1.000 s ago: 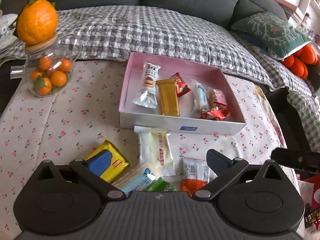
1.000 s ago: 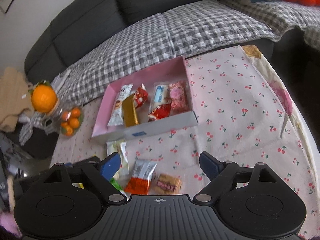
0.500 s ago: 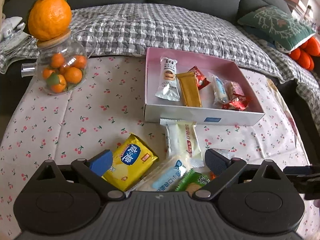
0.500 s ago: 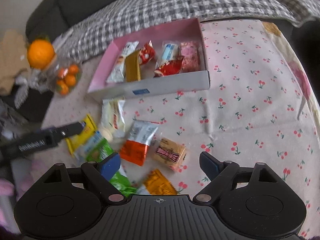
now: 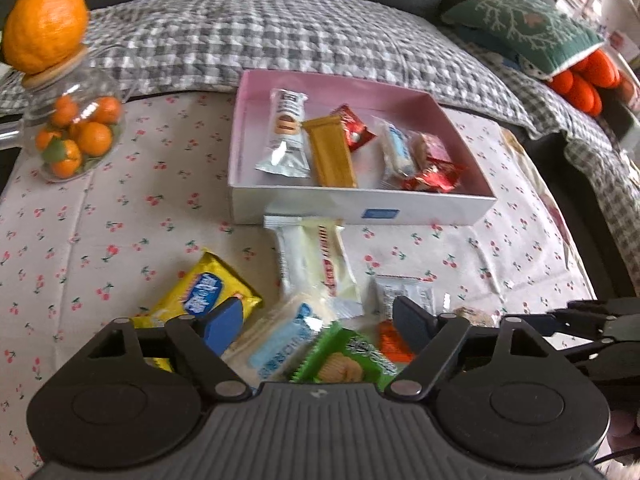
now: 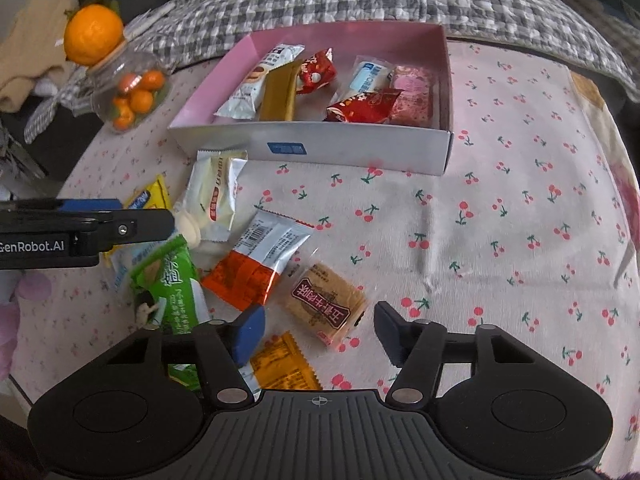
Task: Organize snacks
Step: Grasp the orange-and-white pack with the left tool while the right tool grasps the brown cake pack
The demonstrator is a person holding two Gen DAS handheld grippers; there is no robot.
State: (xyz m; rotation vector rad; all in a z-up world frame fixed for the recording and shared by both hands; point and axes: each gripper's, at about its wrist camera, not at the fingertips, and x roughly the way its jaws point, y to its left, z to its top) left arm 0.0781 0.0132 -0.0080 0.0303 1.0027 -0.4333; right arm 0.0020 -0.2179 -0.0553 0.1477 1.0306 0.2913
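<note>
A pink-lined box point(image 5: 362, 207) point(image 6: 360, 152) on the cherry-print cloth holds several wrapped snacks. Loose snacks lie in front of it: a white pack point(image 5: 320, 264) point(image 6: 214, 196), a yellow pack point(image 5: 200, 296), a light-blue pack point(image 5: 280, 346), a green pack point(image 5: 348, 364) point(image 6: 172, 284), an orange-and-white pack point(image 6: 260, 256), a tan pack point(image 6: 324, 300) and an orange pack point(image 6: 280, 364). My left gripper point(image 5: 318, 320) is open and empty, low over the light-blue pack. My right gripper point(image 6: 318, 330) is open and empty, just above the tan pack.
A glass jar of small oranges point(image 5: 74, 136) point(image 6: 132, 92) with a big orange on its lid stands at the left. A sofa with a checked blanket point(image 5: 280, 40) lies behind the table. The table's right edge point(image 6: 616, 184) drops off.
Both grippers have moved down and closer to the loose snacks. The right gripper has come in over the tan pack. Both stay open and empty.
</note>
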